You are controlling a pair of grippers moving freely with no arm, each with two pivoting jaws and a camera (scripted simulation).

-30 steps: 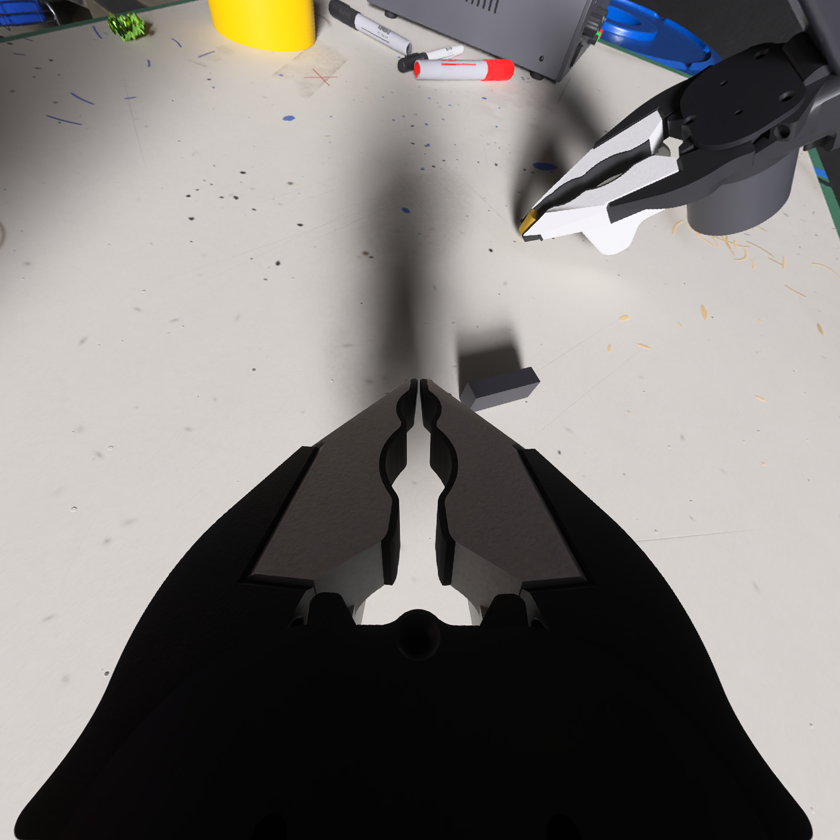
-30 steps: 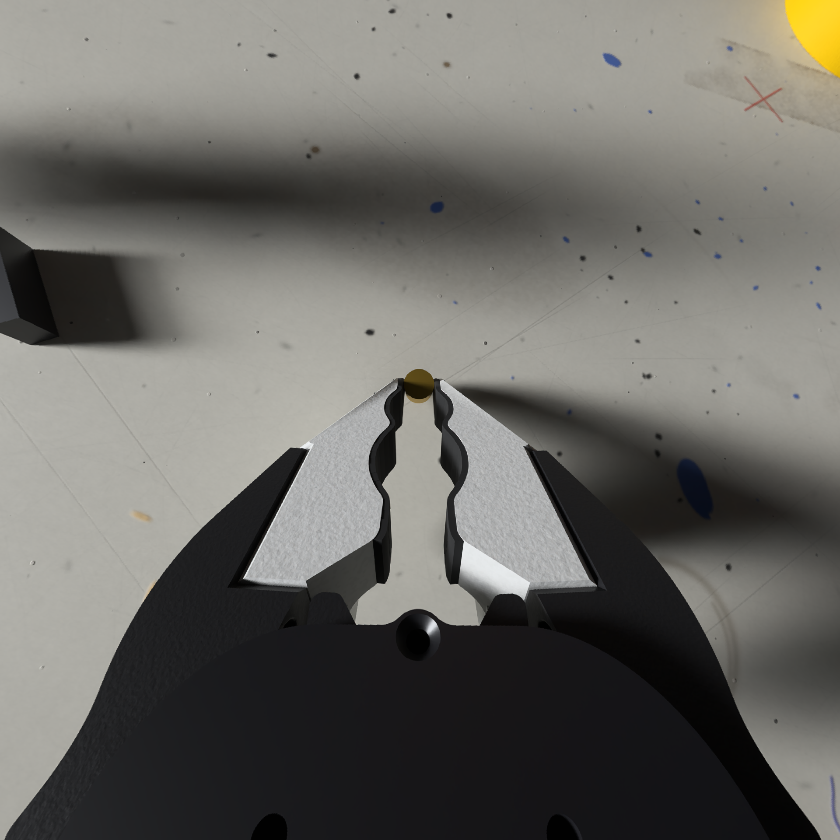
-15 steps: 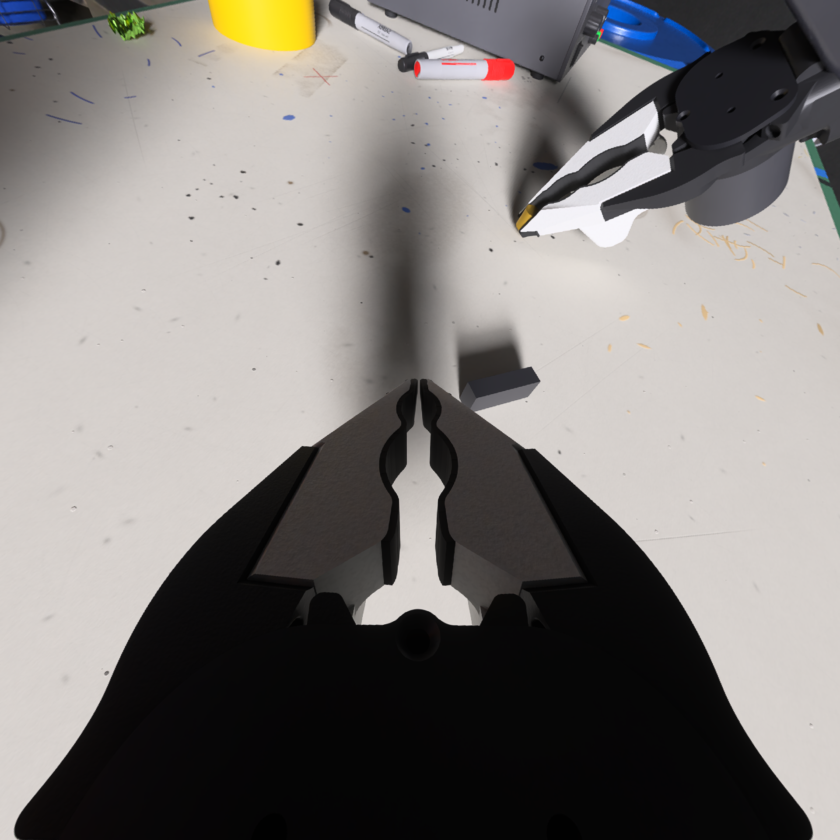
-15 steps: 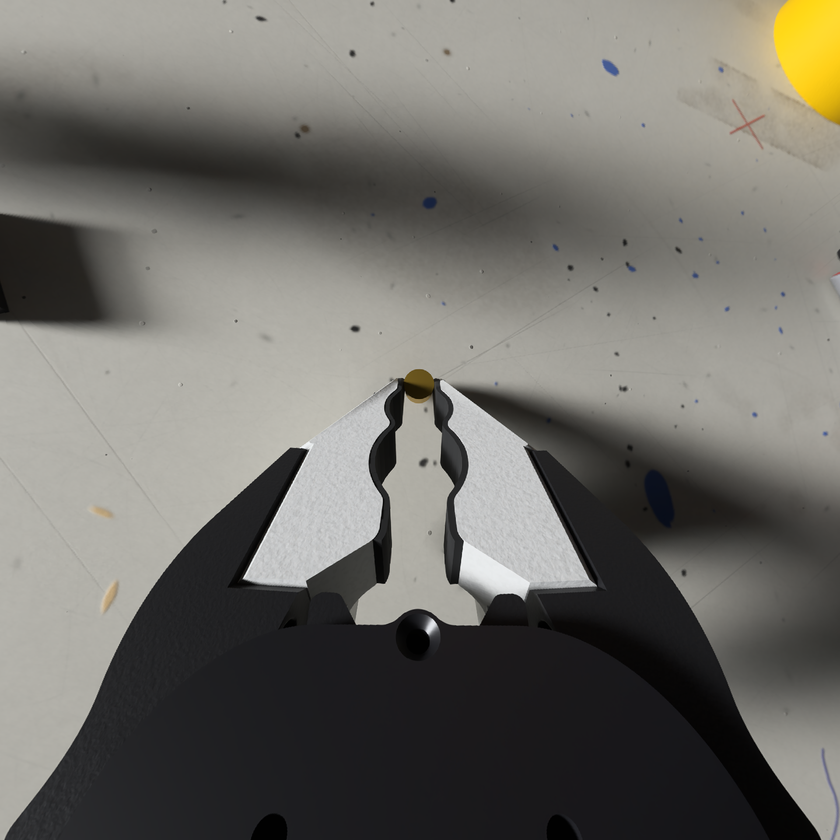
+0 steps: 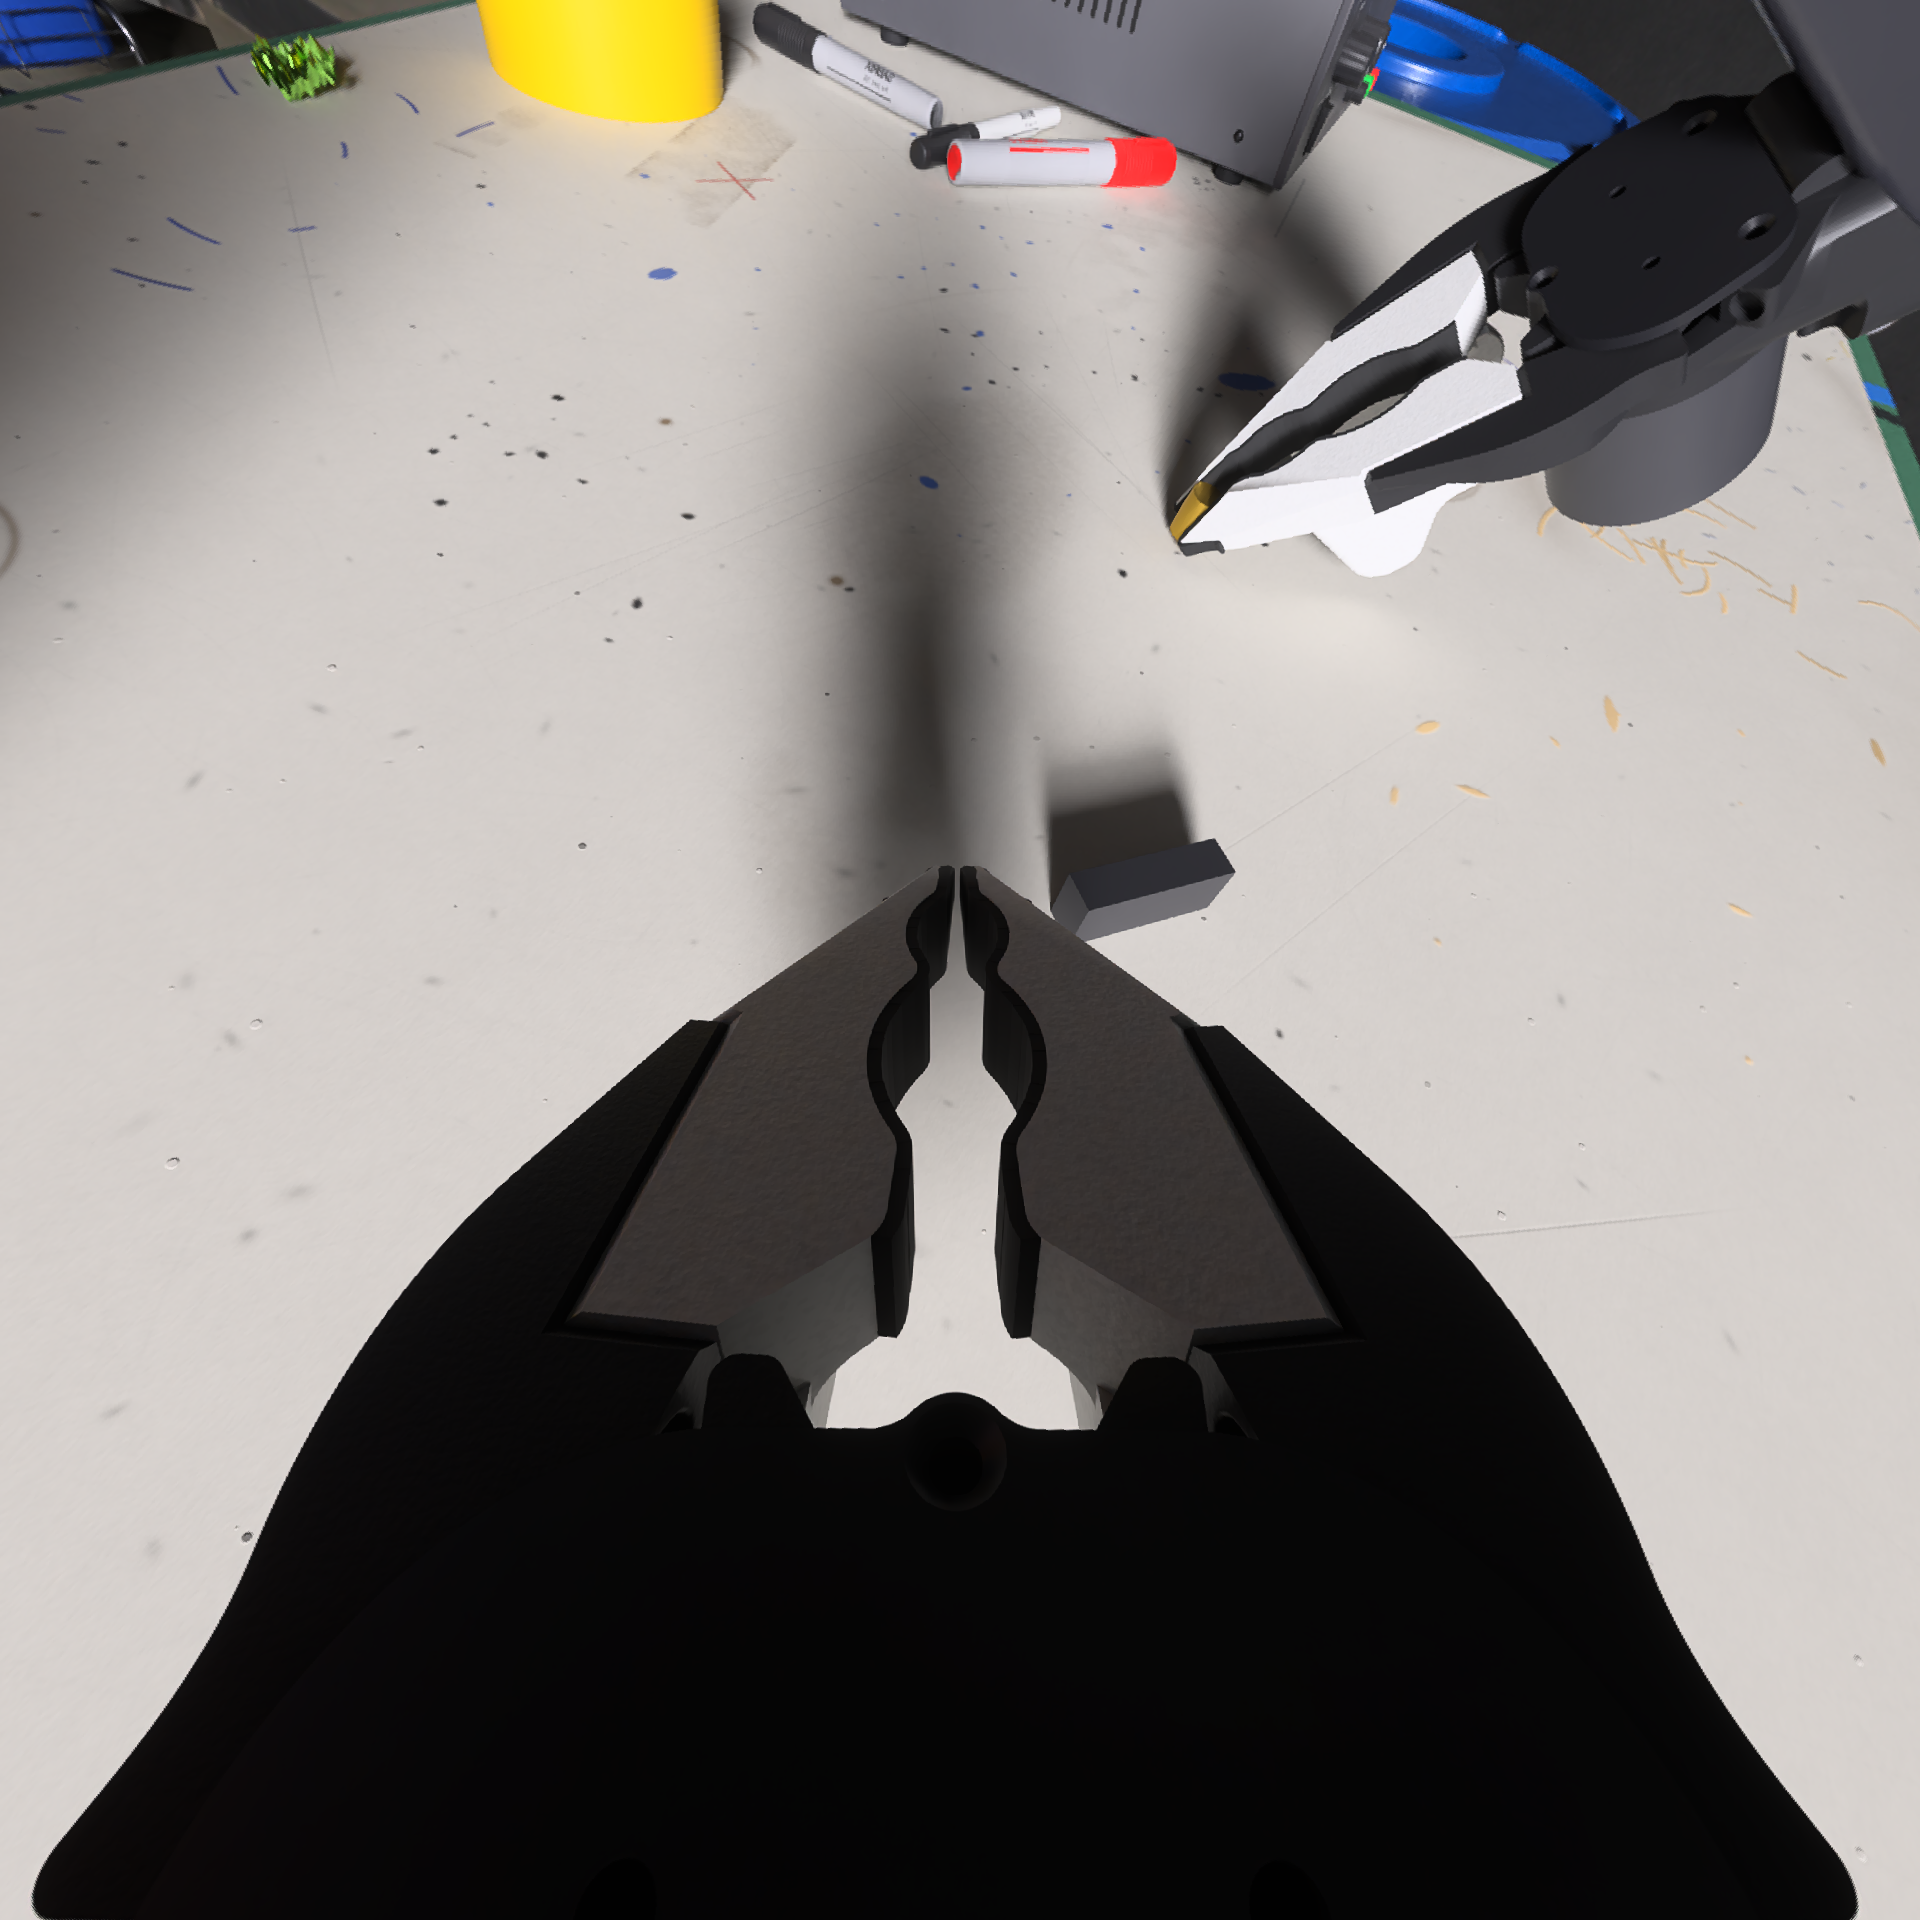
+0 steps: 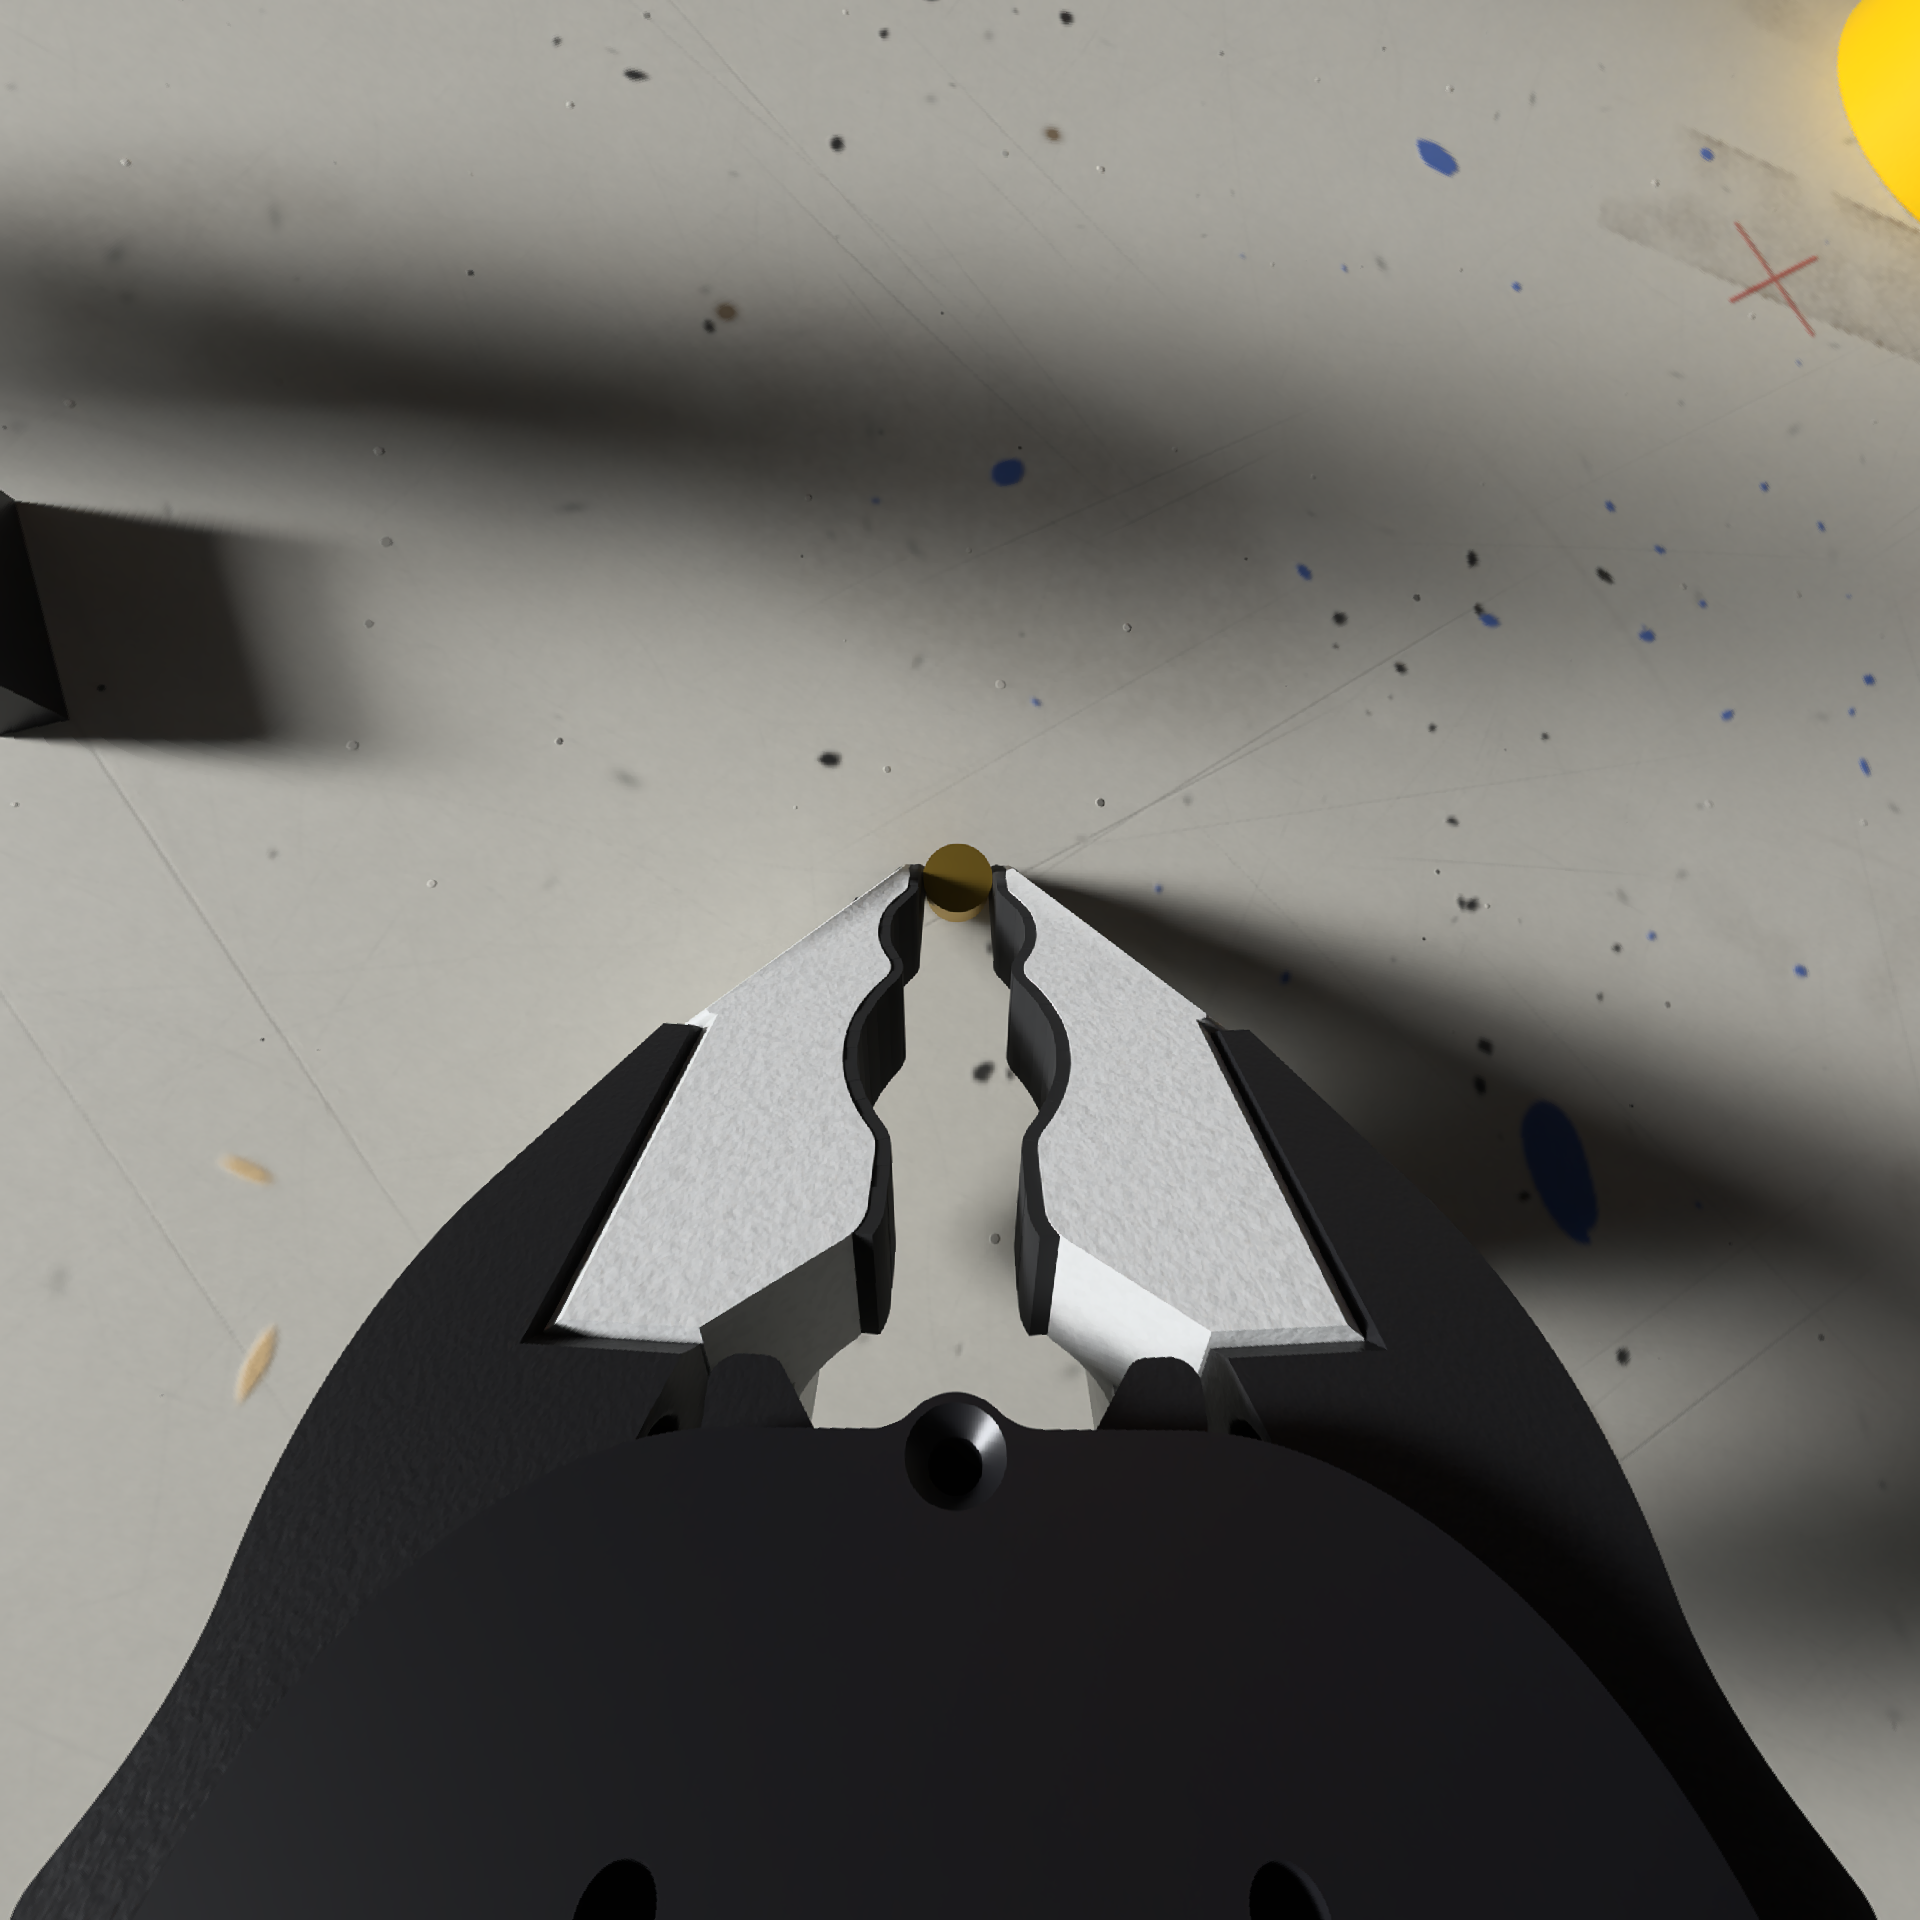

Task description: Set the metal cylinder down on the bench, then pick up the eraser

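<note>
My right gripper (image 6: 957, 896) is shut on a small brass-coloured metal cylinder (image 6: 957, 881), held between its white fingertips close above the bench. It also shows in the left wrist view (image 5: 1195, 520) at the upper right, tip pointing down-left with the cylinder (image 5: 1188, 511) almost on the surface. The dark grey eraser (image 5: 1143, 888) lies flat on the bench just right of my left gripper's tips. My left gripper (image 5: 956, 881) is shut and empty, hovering over the bench. In the right wrist view the eraser (image 6: 23, 623) is cut off at the left edge.
At the back stand a yellow cylinder (image 5: 603, 52), several markers including a red-capped one (image 5: 1060, 163), a grey metal box (image 5: 1122, 73) and a blue object (image 5: 1486, 83). A dark grey round pot (image 5: 1662, 447) stands behind the right gripper. A taped red cross (image 5: 736, 183) marks the bench.
The right gripper has dropped lower toward the bench with the cylinder and shifted a little; the eraser's corner is back in its view. The left gripper has not moved.
</note>
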